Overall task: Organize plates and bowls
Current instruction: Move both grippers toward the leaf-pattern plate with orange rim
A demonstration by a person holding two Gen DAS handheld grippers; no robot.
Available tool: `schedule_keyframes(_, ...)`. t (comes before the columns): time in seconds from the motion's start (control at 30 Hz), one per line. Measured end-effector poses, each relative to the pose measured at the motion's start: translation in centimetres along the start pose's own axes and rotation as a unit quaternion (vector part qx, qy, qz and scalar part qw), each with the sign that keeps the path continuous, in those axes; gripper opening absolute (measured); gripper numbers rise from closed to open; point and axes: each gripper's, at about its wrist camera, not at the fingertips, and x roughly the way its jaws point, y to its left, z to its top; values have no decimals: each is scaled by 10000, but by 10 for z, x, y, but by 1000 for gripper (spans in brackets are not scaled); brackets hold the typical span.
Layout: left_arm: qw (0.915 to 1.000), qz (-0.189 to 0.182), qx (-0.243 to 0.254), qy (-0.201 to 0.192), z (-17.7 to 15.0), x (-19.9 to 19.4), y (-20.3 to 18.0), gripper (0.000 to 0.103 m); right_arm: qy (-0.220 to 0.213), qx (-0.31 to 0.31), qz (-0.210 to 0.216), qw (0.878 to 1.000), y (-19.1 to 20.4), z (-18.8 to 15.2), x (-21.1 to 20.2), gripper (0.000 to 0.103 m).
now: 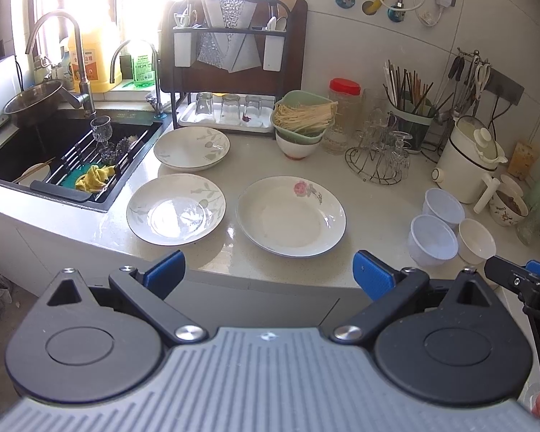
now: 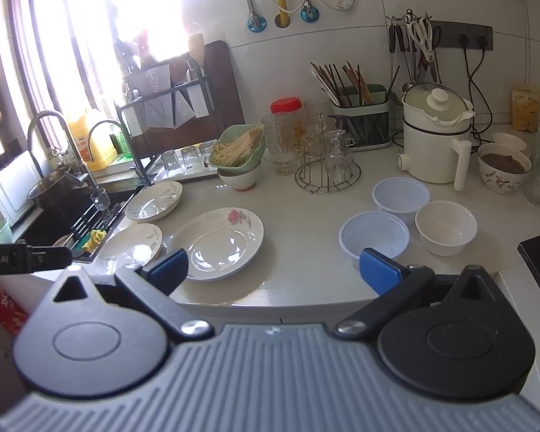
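Note:
Three white plates lie on the counter: a rose-patterned plate [image 1: 291, 216] [image 2: 217, 243], a leaf-patterned plate [image 1: 176, 214] [image 2: 133, 246] to its left, and another leaf-patterned plate [image 1: 191, 147] [image 2: 154, 201] behind. Two white plastic bowls [image 1: 432, 239] [image 1: 444, 207] and a cream bowl [image 1: 477, 241] stand at the right; in the right wrist view they are the near plastic bowl [image 2: 374, 237], the far plastic bowl [image 2: 401, 194] and the cream bowl [image 2: 446, 226]. My left gripper [image 1: 268, 273] is open and empty before the counter edge. My right gripper [image 2: 273, 270] is open and empty too.
A sink [image 1: 54, 154] with a rack, glass and cloth is at the left. A dish rack [image 1: 230, 72] with upturned glasses stands behind. A green bowl of noodles [image 1: 302, 115], a glass holder [image 1: 378, 158], a chopstick caddy [image 1: 410, 108] and a white pot [image 1: 468, 158] line the back.

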Motion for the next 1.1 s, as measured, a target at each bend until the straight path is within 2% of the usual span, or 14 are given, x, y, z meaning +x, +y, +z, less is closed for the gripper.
schedule_keyframes(0.27, 9999, -5, 162, 4, 4, 7, -8, 101, 1, 64, 59, 10000, -3, 2, 9, 103)
schedule_keyframes(0.67, 9998, 160, 110, -49, 12, 33, -7, 101, 95, 138, 170, 9997, -7, -4, 37, 103)
schedule_keyframes(1.1, 9994, 330, 35, 31, 4, 47, 3, 101, 113, 7, 312, 9994, -4, -7, 56, 103)
